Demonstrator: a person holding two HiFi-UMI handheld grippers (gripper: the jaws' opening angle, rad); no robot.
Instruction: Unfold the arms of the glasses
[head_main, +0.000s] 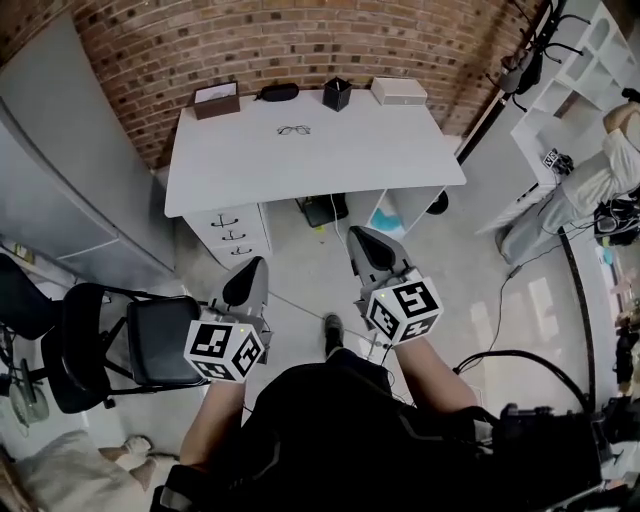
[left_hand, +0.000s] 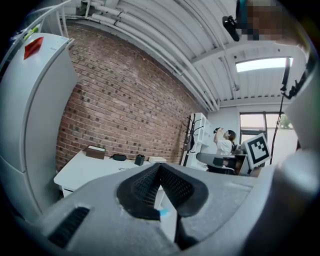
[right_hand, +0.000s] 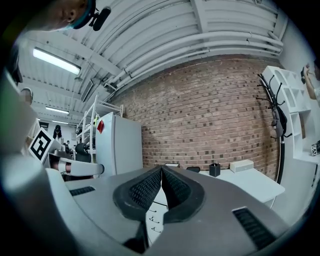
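A pair of thin dark-framed glasses lies on the white desk toward its back middle. Both grippers hang over the floor, well short of the desk's front edge. My left gripper is shut, its dark pads meeting at the tips with nothing between them. My right gripper is shut too, pads pressed together and holding nothing. Both point level toward the desk and the brick wall.
Along the desk's back edge stand a brown box, a black case, a black pen cup and a white box. A drawer unit sits under the desk. A black chair is at my left. A person stands at the right by white shelves.
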